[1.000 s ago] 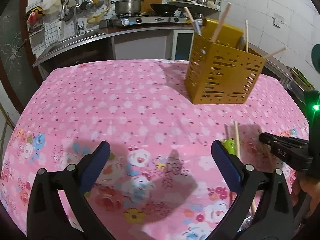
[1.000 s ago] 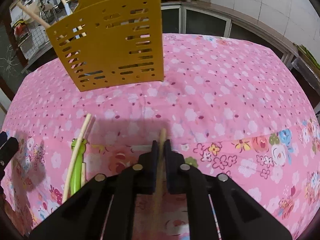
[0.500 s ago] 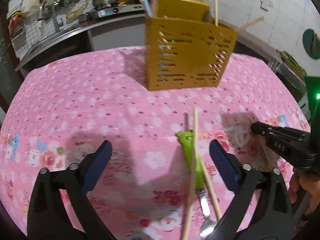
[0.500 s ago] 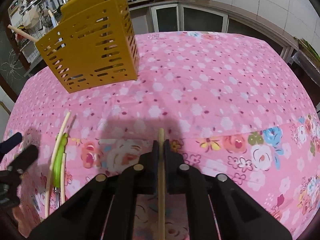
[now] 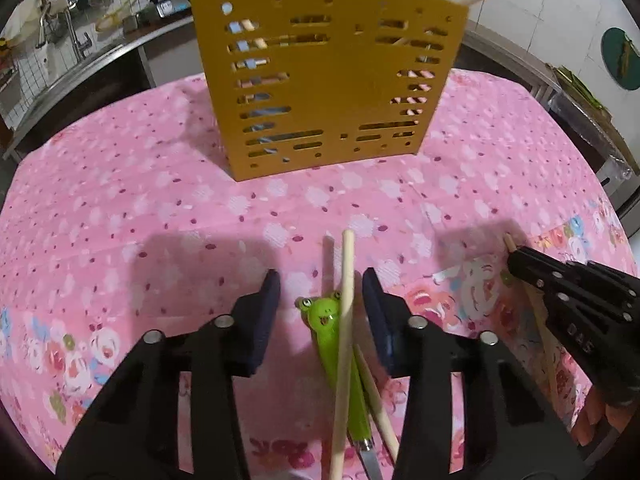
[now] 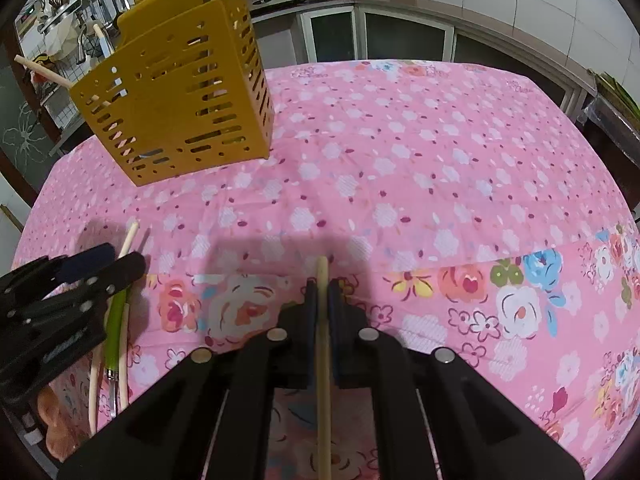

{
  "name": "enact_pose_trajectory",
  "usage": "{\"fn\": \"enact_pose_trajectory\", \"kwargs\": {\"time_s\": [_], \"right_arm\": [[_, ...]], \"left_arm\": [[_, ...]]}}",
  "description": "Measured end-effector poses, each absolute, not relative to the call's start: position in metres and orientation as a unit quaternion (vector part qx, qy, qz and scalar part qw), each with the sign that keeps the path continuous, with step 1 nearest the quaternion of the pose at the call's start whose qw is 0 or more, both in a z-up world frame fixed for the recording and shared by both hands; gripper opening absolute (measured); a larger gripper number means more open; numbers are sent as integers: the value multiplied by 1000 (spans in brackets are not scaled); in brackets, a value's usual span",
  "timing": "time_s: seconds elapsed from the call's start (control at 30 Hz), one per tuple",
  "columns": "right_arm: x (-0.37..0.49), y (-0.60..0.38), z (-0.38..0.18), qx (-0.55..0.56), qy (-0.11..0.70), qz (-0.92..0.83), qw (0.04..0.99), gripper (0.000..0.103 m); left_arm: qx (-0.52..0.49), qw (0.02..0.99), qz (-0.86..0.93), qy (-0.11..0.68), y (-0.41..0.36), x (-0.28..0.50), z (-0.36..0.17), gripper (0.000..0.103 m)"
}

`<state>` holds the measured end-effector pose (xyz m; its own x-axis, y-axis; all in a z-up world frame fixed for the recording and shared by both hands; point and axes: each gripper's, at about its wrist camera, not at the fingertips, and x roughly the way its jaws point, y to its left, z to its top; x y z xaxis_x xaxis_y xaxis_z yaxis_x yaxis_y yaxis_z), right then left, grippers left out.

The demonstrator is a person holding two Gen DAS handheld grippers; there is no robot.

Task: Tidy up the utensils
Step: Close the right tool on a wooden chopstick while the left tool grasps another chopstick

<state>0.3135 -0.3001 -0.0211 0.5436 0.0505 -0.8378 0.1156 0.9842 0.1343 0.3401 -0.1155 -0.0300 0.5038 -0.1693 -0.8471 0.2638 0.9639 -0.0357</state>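
Left tool [image 5: 320, 304] is narrowing its jaws around a small pile on the pink flowered desk [image 5: 140, 208]: a frog-handled utensil [image 5: 340, 344] and two chopsticks [image 5: 346, 292] crossing it. These are lying between the blue pads [image 5: 269, 312], which are not yet pressing on any of them. Right tool [image 6: 322, 304] is clamped together on a single chopstick [image 6: 322, 320], whose tip is sticking out just past the jaws toward the yellow utensil holder [image 6: 180, 92].

The holder is standing at the far side of the desk from both tools, well apart from the pile, with several sticks and handles already poking out of its top. The pile is lying on the near side of it, and the right tool's chopstick is off to the right of the pile as the left camera shows it.

The step in hand looks like a pickup by the left tool, with the right already loaded. Next, the left probably needs to finish closing on one chosen piece, since three are overlapping and a loose pinch could drag the others, then lift and carry toward the holder's open top.

The metal end of the frog utensil is cut off at the lower edge, so fork or spoon is unclear. The holder's compartments are hidden behind its slotted wall.
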Motion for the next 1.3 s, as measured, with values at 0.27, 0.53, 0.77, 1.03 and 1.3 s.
{"fn": "enact_pose_trajectory", "kwargs": {"time_s": [0.27, 0.53, 0.77, 1.03, 1.3], "right_arm": [[314, -303, -20, 90, 475, -20, 875, 6], [310, -310, -6, 103, 459, -16, 882, 6], [308, -308, 5, 101, 450, -12, 887, 6], [309, -308, -1, 105, 453, -10, 885, 6], [313, -310, -9, 111, 463, -8, 879, 6]], "left_arm": [[27, 867, -137, 479, -106, 343, -27, 21], [2, 880, -150, 451, -85, 333, -3, 20], [-16, 892, -160, 423, -76, 329, 22, 20], [-28, 896, -173, 408, -71, 327, 33, 12], [-14, 875, -153, 459, -73, 330, 8, 21]]}}
